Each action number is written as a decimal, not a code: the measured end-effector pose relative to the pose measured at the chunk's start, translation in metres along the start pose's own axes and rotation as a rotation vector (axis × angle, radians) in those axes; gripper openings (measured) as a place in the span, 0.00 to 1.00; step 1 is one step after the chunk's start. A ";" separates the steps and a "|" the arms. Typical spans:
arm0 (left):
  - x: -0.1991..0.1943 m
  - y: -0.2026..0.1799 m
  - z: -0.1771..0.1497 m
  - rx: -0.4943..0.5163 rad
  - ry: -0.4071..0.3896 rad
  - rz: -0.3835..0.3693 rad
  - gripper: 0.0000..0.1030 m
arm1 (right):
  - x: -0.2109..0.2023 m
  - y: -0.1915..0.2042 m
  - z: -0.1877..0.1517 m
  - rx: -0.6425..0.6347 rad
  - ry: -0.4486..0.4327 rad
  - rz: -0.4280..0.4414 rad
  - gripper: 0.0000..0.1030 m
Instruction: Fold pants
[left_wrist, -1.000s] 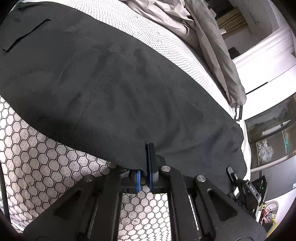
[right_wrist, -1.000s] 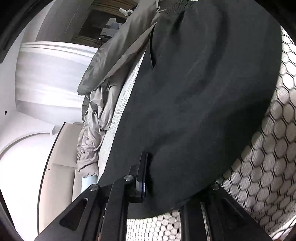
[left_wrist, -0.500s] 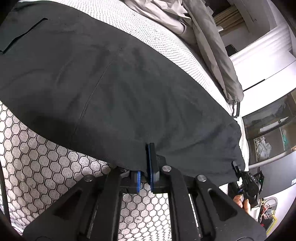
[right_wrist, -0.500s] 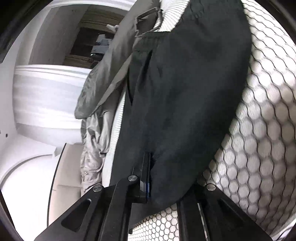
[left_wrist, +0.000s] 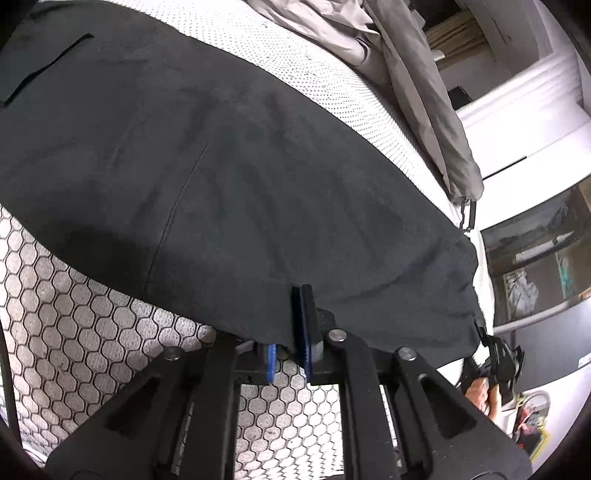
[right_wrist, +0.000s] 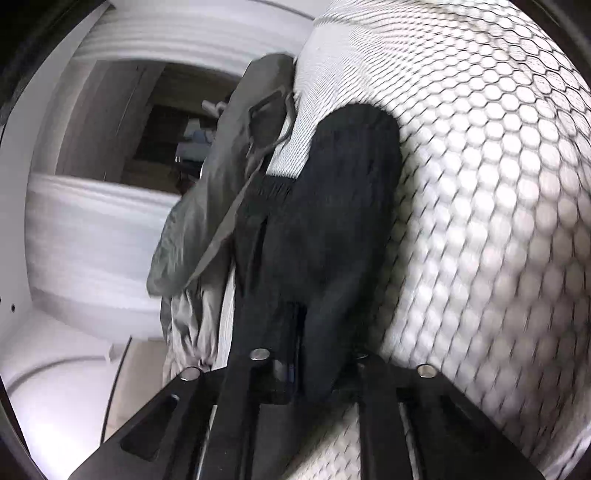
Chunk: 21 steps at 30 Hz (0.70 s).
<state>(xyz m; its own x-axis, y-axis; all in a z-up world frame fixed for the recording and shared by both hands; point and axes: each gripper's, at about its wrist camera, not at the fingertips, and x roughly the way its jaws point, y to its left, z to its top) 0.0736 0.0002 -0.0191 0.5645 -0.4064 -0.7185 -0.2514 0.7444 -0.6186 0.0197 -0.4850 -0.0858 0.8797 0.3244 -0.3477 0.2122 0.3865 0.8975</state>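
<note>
Black pants (left_wrist: 258, 192) lie spread over a bed with a hexagon-patterned cover (left_wrist: 74, 325). A pocket slit shows at the upper left. My left gripper (left_wrist: 301, 295) is shut on the pants' near edge, its blue pads pinching the cloth. In the right wrist view the pants (right_wrist: 325, 229) hang as a narrow, lifted strip with the elastic waistband at the far end. My right gripper (right_wrist: 295, 321) is shut on the near end of the cloth. The right gripper also shows at the left view's lower right (left_wrist: 498, 358), held by a hand.
A grey garment (left_wrist: 424, 96) lies crumpled along the bed's far side, on a dotted white sheet (left_wrist: 332, 81); it also shows in the right wrist view (right_wrist: 221, 177). White walls and a dark doorway stand beyond. The bed cover (right_wrist: 498, 221) fills the right.
The right gripper has pulled back and risen with the cloth, so the pants look narrower and farther and more bed cover shows. The left gripper has held its grip and barely moved.
</note>
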 end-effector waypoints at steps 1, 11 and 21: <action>-0.001 0.000 0.000 0.001 0.000 0.000 0.07 | -0.004 0.000 -0.002 -0.005 0.027 0.023 0.40; -0.002 -0.002 -0.002 0.019 -0.003 0.011 0.08 | -0.006 -0.003 -0.006 -0.009 0.009 0.003 0.33; -0.004 -0.008 -0.009 0.028 0.038 -0.024 0.14 | -0.003 -0.003 -0.032 0.049 0.153 0.075 0.35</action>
<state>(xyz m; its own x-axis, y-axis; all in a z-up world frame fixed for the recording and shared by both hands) 0.0664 -0.0087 -0.0141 0.5400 -0.4438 -0.7152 -0.2159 0.7482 -0.6274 0.0026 -0.4595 -0.0959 0.8194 0.4798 -0.3135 0.1726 0.3150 0.9333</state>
